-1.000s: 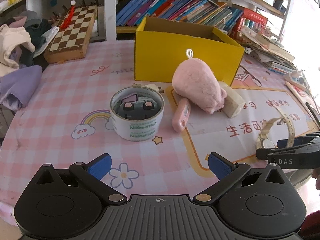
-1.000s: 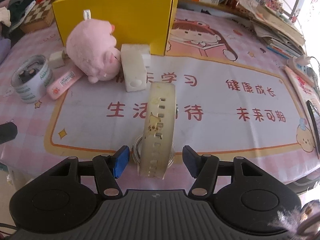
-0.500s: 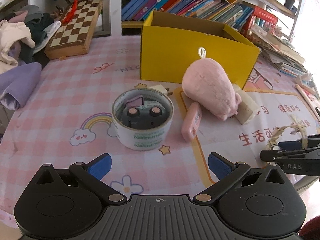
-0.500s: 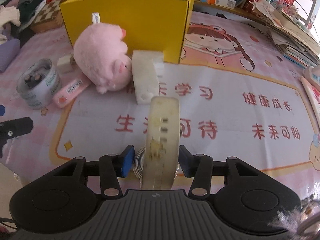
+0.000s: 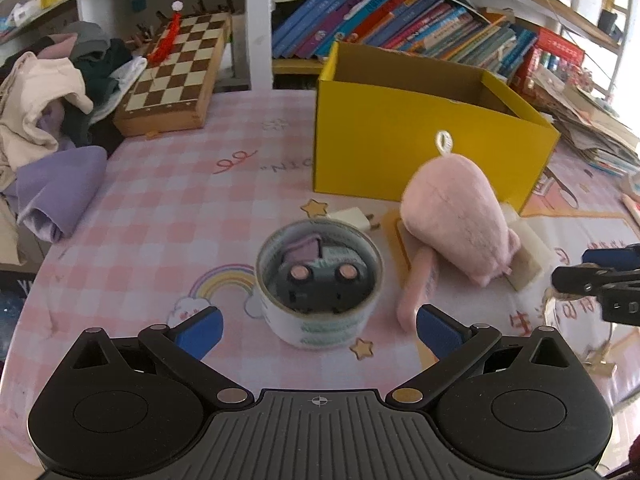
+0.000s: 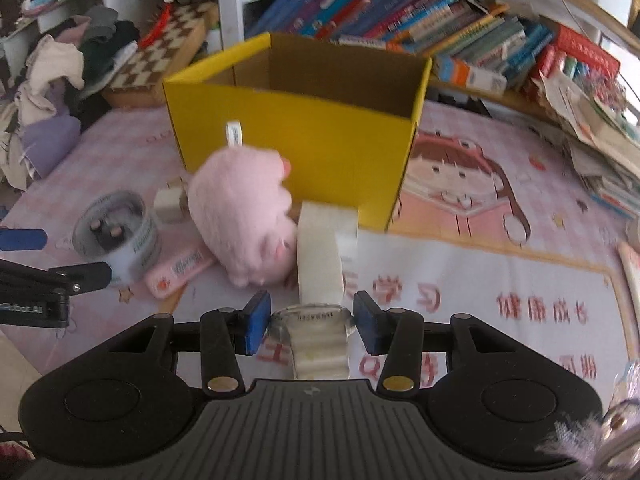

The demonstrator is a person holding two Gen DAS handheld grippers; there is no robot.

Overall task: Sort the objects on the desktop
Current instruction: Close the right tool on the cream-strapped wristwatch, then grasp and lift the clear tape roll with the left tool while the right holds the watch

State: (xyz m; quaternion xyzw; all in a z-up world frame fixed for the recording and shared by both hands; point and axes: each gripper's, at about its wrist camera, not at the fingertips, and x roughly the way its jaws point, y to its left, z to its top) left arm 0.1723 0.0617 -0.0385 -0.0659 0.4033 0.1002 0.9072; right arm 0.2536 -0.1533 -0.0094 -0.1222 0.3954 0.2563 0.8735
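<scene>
A cream-strapped watch (image 6: 310, 320) is held in the right gripper (image 6: 310, 322), the blue pads closed against either side of its case, with one strap end standing up in front of the camera and the other hanging toward the gripper body. It is carried above the tabletop (image 6: 500, 248), in front of the open yellow box (image 6: 296, 136), which is judged to be the container for the sorted things. The left gripper (image 5: 318, 326) hangs with its fingers wide apart and nothing between them, above a tape roll (image 5: 320, 280) that has a small toy car (image 5: 322, 276) sitting inside its ring.

The main risk is judged to be the grip itself: the watch case is smooth and rounded, and only a narrow part of it appears to be pinched, so it could twist or slip out during the lift over the box wall. The loose upright strap could also catch on the near rim of the box. The frame is motion-blurred, so how squarely the pads sit on the case cannot be told for certain.

Between the watch and the box lie a pink plush toy (image 6: 244, 220) and a white block (image 6: 320, 248), both just in front of the near wall, so a low approach would be obstructed. A pink case (image 6: 180, 270), a white charger plug (image 6: 170, 204) and a chessboard (image 5: 172, 76) are also present, well aside from that path.
</scene>
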